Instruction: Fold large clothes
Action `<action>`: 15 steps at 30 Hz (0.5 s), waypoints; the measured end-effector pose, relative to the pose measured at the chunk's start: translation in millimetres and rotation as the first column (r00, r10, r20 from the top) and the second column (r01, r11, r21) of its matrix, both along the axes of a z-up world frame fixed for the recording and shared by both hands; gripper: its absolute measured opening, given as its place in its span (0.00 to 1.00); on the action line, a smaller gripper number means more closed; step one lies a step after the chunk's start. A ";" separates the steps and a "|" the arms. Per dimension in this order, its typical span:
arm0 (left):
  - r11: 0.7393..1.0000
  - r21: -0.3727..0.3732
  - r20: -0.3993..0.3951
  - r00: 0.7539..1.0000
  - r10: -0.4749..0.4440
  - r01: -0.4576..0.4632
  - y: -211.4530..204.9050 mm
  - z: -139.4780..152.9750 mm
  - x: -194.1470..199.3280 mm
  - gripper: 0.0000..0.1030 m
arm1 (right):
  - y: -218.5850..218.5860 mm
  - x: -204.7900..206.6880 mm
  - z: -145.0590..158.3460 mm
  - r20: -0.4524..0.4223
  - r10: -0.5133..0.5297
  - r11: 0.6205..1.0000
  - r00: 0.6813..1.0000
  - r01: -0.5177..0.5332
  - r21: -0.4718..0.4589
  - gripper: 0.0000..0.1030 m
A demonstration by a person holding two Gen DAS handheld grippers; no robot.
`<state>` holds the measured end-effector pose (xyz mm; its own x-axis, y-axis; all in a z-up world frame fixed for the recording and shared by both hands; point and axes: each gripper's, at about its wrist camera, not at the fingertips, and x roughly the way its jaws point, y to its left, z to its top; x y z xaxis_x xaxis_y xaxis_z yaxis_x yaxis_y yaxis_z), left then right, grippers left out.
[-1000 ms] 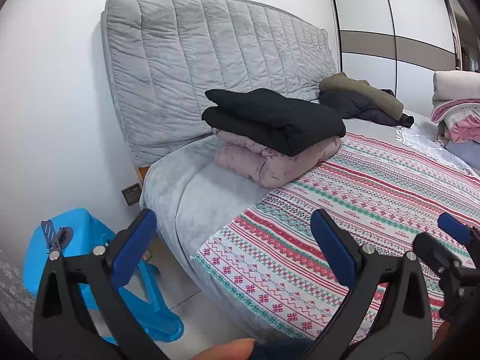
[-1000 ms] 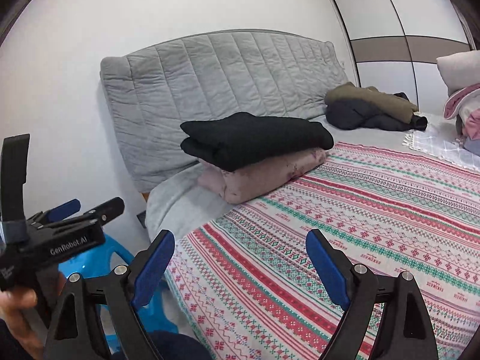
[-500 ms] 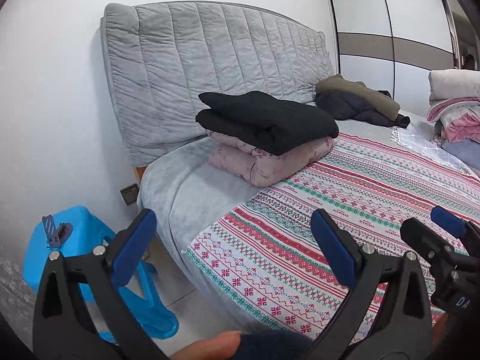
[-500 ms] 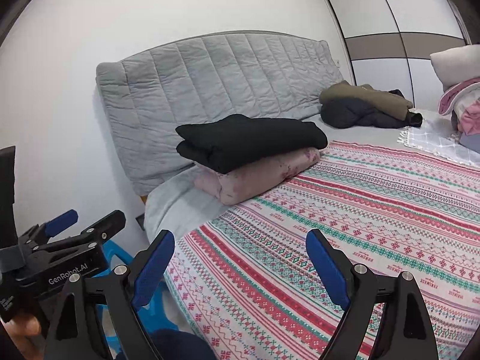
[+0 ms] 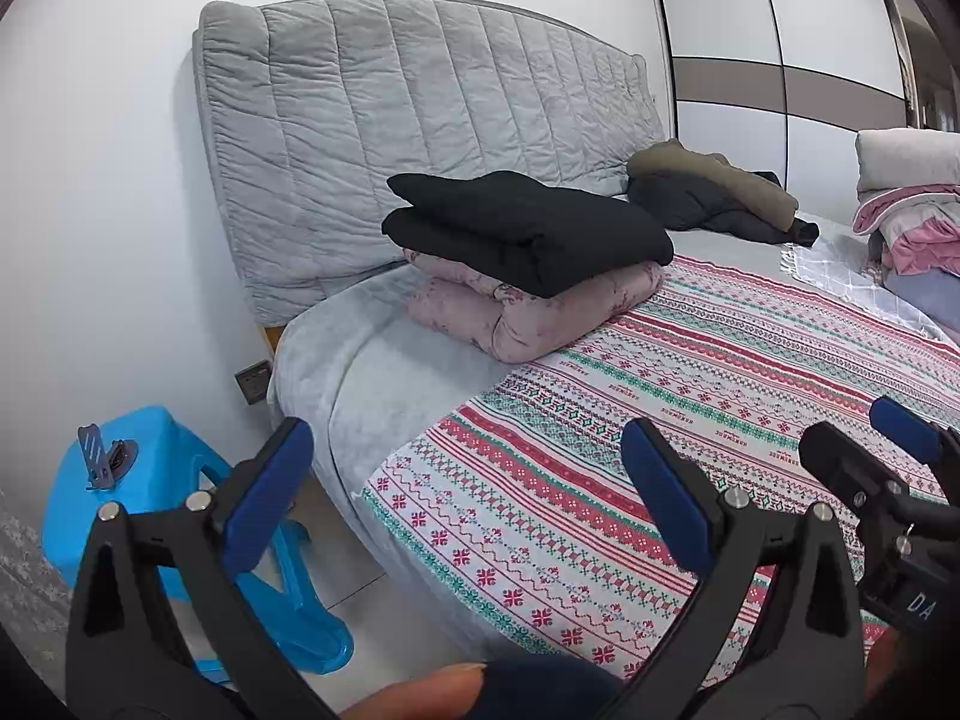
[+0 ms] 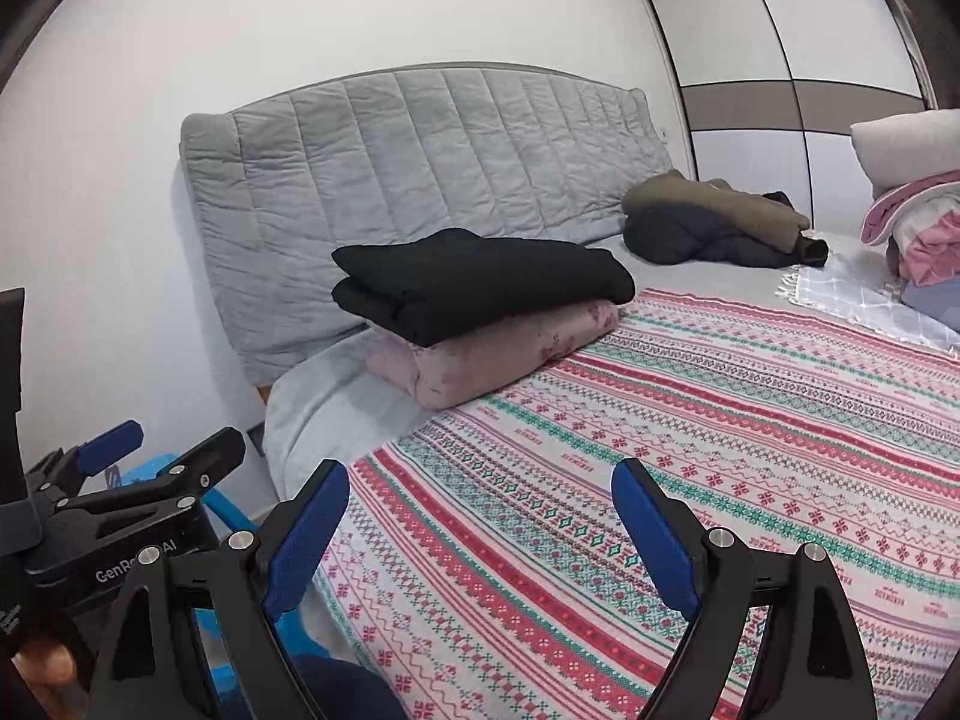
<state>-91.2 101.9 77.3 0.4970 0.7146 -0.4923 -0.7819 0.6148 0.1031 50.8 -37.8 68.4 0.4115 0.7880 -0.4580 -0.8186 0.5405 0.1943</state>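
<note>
A folded black garment lies on top of a folded pink one near the head of the bed. An unfolded olive and black jacket lies crumpled further along by the headboard. My left gripper stands open over the bed's near corner with nothing between its fingers. My right gripper is open too, above the patterned blanket, empty. Each gripper shows at the edge of the other's view.
A grey quilted headboard backs the bed. A blue plastic stool stands on the floor left of the bed. A pile of pink and white bedding sits at the far right. White wardrobe doors close the back.
The left wrist view has slid a little: the folded stack and bed corner now sit further left and slightly lower in its frame. Both grippers stay open and empty.
</note>
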 end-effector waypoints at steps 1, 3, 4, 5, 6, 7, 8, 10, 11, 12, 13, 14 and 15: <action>1.000 0.000 0.000 1.000 -0.002 0.002 0.5 0.1 0.8 0.99 | 0.0 0.6 -0.3 0.000 -0.001 1.000 1.000 0.001 -0.001 0.88; 1.000 0.001 0.001 1.000 -0.007 0.007 -0.1 0.1 1.7 0.99 | 0.1 1.2 -0.6 0.000 -0.003 1.000 1.000 0.003 -0.002 0.88; 1.000 0.000 0.000 1.000 -0.009 0.009 0.6 -0.1 2.1 0.99 | 0.1 0.8 -0.6 0.000 -0.003 1.000 1.000 0.003 -0.003 0.88; 1.000 -0.002 0.000 1.000 -0.010 0.010 0.3 -0.4 2.2 0.99 | 0.2 1.1 -0.9 0.000 -0.004 1.000 1.000 0.004 -0.004 0.88; 1.000 -0.005 -0.001 1.000 -0.010 0.010 1.5 -0.9 2.1 0.99 | 0.4 1.1 -1.2 0.000 -0.006 1.000 1.000 0.006 -0.005 0.88; 1.000 -0.007 -0.002 1.000 -0.011 0.011 2.0 -1.5 2.5 0.99 | 0.5 1.0 -1.5 0.001 -0.006 1.000 1.000 0.006 -0.007 0.88; 1.000 -0.009 -0.002 1.000 -0.011 0.011 1.6 -1.9 2.3 0.99 | 0.6 1.0 -1.8 0.002 -0.006 1.000 1.000 0.006 -0.008 0.88; 1.000 -0.008 0.000 1.000 -0.011 0.011 1.3 -1.3 1.7 0.99 | 1.3 0.3 -1.6 0.006 -0.006 1.000 1.000 0.006 -0.011 0.88; 1.000 -0.008 0.001 1.000 -0.012 0.012 1.7 -1.6 1.8 0.99 | 1.1 0.1 -1.4 0.009 -0.007 1.000 1.000 0.007 -0.011 0.88; 1.000 -0.008 0.002 1.000 -0.012 0.012 1.6 -1.3 1.8 0.99 | 1.3 0.2 -1.4 0.009 -0.008 1.000 1.000 0.008 -0.011 0.88; 1.000 -0.008 0.002 1.000 -0.013 0.013 1.5 -0.9 1.8 0.99 | 1.7 0.6 -1.2 0.008 -0.008 1.000 1.000 0.008 -0.010 0.88; 1.000 -0.008 0.005 1.000 -0.013 0.013 0.9 -0.8 1.5 0.99 | 1.8 0.8 -1.5 0.005 -0.008 1.000 1.000 0.008 -0.009 0.88; 1.000 -0.007 0.005 1.000 -0.015 0.015 0.2 -0.9 1.6 0.99 | 2.0 1.1 -1.9 0.003 -0.008 1.000 1.000 0.008 -0.010 0.88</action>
<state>-89.6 102.1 76.4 0.5099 0.7037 -0.4948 -0.7732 0.6271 0.0950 51.9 -35.8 66.6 0.4192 0.7800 -0.4645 -0.8146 0.5491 0.1869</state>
